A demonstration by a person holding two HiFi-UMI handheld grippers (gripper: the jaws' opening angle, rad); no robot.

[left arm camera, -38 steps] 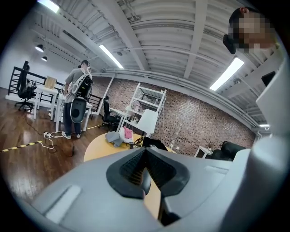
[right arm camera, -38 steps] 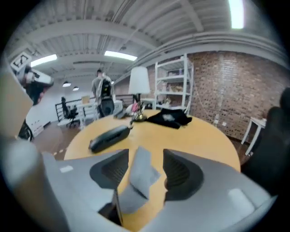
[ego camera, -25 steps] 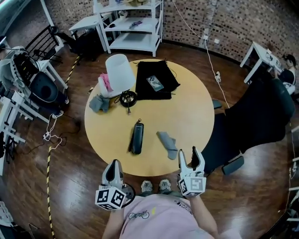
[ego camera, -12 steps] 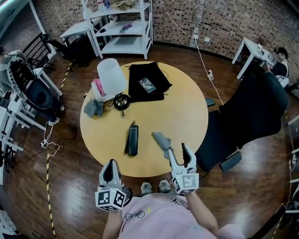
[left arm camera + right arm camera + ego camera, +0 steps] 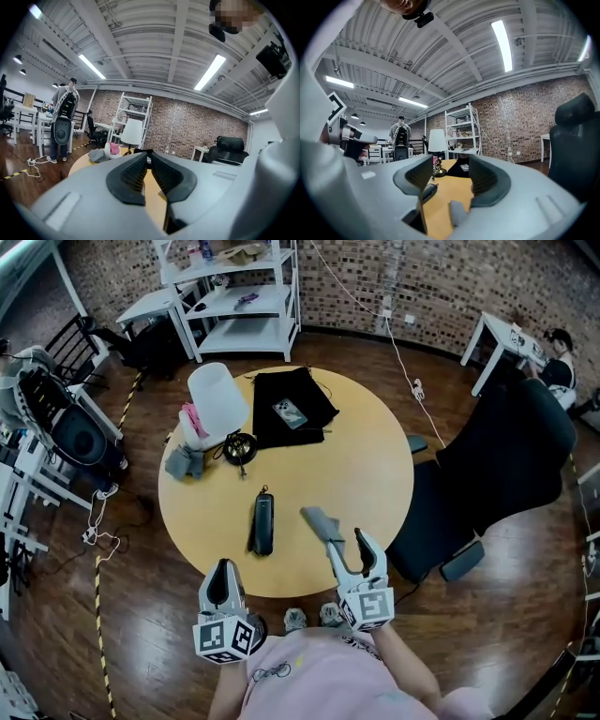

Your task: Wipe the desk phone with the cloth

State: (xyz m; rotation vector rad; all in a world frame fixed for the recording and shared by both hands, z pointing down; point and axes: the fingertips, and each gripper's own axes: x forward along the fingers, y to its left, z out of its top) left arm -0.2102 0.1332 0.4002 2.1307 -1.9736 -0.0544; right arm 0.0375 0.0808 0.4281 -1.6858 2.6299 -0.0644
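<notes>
The dark phone handset (image 5: 263, 524) lies on the round wooden table (image 5: 375, 465), near its front edge. Just right of it lies a crumpled grey cloth (image 5: 322, 522). My right gripper (image 5: 350, 550) hovers level at the table's front edge, open and empty, its left finger just short of the cloth. In the right gripper view, the handset (image 5: 427, 190) and the cloth (image 5: 457, 211) lie low ahead of the open right gripper (image 5: 445, 176). My left gripper (image 5: 222, 572) stays shut and empty, off the table's front edge, below and left of the handset. In its own view the left gripper (image 5: 147, 161) has pads together.
A white lamp (image 5: 217, 397), a pink item (image 5: 192, 420) and a second grey cloth (image 5: 185, 461) stand at the table's far left. A black pouch (image 5: 292, 409) with a smartphone lies at the back. A black office chair (image 5: 497, 474) is right of the table; white shelves (image 5: 248, 296) behind.
My right gripper has moved left toward the grey cloth, its left finger now close beside it. The left gripper has barely shifted. Handset and cloth lie as before.
</notes>
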